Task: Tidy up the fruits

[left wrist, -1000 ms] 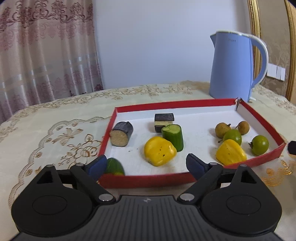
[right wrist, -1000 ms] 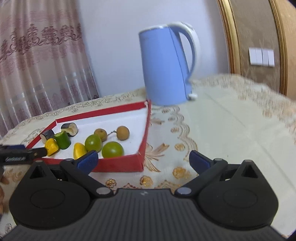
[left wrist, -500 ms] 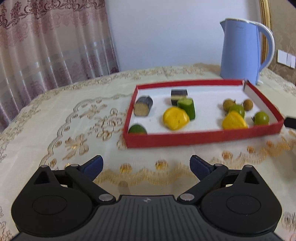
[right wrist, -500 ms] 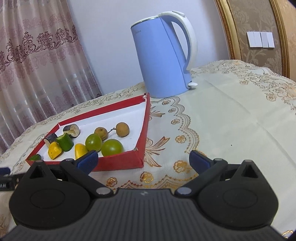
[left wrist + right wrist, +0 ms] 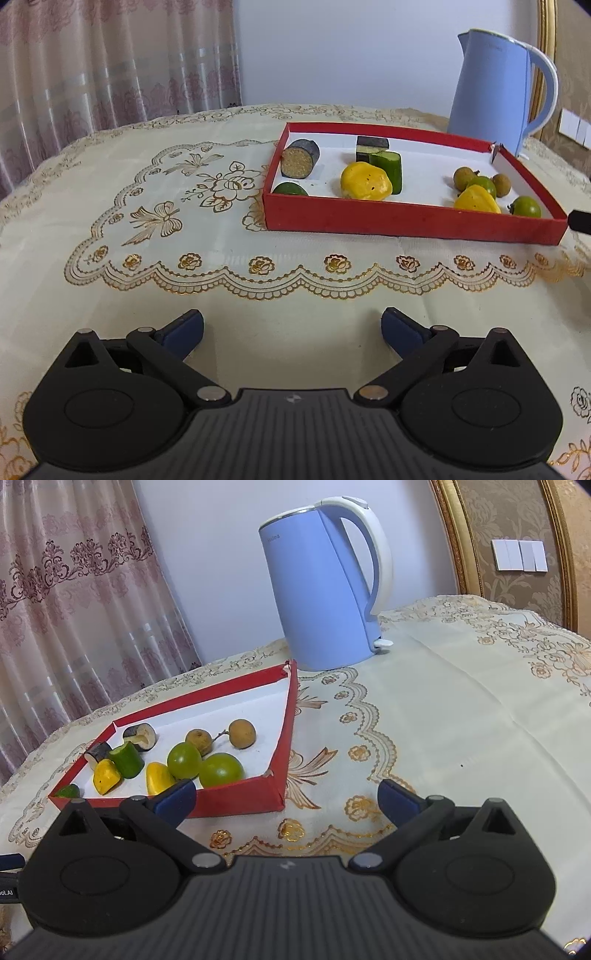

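Home dining rm, embroidered tablecloth (image 5: 155, 206), lace curtains (image 5: 74, 602), elec kettle (image 5: 325, 605), gilt chair (image 5: 517, 535)

Pink patterned curtain (image 5: 110, 62), pale wall (image 5: 343, 48), gold-embroidered tablecloth (image 5: 177, 206)

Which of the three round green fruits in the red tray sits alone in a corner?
The small green fruit in the red tray's near left corner, below the dark eggplant slice. The other two green fruits lie at the right end among the longans.

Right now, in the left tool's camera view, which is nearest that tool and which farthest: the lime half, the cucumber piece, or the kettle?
1. Lime half, tray's near left corner.
2. Cucumber piece, mid-tray.
3. Kettle, behind the tray, far right.
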Demonstrator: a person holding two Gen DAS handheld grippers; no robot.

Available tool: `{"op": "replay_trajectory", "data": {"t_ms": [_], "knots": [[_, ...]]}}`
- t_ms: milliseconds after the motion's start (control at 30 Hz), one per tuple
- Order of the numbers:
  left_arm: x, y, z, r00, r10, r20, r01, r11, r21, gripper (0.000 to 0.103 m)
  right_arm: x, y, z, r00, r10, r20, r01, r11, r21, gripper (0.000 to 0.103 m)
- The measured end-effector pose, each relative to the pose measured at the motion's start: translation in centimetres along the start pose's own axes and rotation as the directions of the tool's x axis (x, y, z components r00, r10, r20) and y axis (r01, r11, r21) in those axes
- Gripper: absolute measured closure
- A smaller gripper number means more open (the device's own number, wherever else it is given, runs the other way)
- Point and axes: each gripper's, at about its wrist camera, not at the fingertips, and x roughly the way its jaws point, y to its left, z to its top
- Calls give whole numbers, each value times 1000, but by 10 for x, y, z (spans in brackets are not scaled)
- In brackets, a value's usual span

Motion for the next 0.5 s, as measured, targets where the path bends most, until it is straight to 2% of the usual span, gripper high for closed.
{"op": "replay_trajectory", "data": {"t_ms": [500], "knots": [[2, -1, 2, 1000, 9, -1, -9, 1000, -13, 0, 6, 1, 0, 999, -25, -38, 24, 1000, -4, 0]]}}
